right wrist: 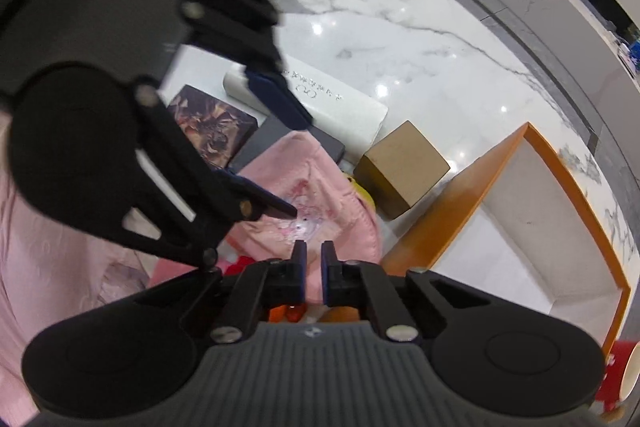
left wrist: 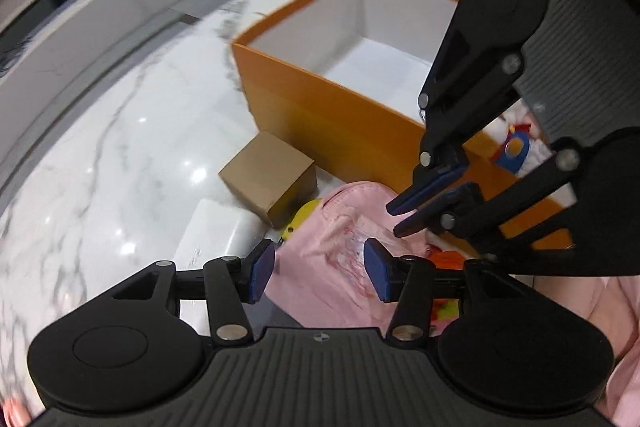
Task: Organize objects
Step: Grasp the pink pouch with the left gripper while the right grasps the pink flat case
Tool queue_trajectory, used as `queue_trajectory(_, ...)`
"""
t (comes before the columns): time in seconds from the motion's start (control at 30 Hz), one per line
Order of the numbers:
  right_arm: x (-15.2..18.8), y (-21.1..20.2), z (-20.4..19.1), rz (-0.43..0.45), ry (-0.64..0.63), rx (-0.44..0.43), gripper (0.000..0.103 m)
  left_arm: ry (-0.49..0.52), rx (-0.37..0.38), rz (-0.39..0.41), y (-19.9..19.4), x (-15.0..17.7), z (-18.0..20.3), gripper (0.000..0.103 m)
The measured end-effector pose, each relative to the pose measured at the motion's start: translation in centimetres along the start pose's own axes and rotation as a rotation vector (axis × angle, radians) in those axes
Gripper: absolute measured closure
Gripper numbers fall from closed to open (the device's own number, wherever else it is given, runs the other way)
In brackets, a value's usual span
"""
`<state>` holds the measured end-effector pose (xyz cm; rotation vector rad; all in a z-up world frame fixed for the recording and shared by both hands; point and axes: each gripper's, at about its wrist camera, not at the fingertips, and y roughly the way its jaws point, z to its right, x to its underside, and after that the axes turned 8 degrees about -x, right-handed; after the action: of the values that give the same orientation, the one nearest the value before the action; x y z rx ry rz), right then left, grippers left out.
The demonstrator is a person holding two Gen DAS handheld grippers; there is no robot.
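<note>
counter: white marble with grey veins and glossy glare spots; it carries everything. A slick top, so any box that gets nudged would likely slide rather than stay put.
orange box: large, open-topped, white inside and apparently empty in its near part; it stands just behind the clutter. Risk: the claws work right beside its near wall, and a swing could knock or shift it.
pink cap: soft pink fabric with a reddish printed motif on its front, lying on the counter in front of the orange box, partly over dark flat boxes and a yellow item. Risk: the limp cloth may bunch or slip out of a thin pinch, or drag the small things under it along.
brown carton: small plain cardboard cube, just beside the cap and close to the orange box; a dragged cap could push it.
left claw: released, jaws standing apart over the cap's printed front, nothing pressed between the pads.
right claw: clenched nearly shut at the cap's near edge; whether fabric is caught between the pads cannot be told, so a lift might come up empty.
</note>
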<state>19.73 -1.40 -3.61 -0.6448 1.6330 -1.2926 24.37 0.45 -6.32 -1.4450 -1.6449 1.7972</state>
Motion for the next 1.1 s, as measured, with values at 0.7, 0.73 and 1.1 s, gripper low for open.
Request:
queue_trajectory(0.7, 0.5, 0.7, 2.7, 0.002, -0.013, -0.039, 0.097, 0.027, 0.189, -0.157, 4.1, -0.2, -0.9, 0.068)
queue_trajectory(0.73, 0.6, 0.3, 2.6, 0.011, -0.004, -0.037, 0.097, 0.001, 0.179, -0.140, 3.5, 0.2, -0.8, 0.069)
queue_trajectory(1.1, 4.1, -4.3, -0.8, 0.184, 0.216, -0.052, 0.096, -0.304, -0.131, 0.103, -6.3, 7.5, 3.6, 0.074)
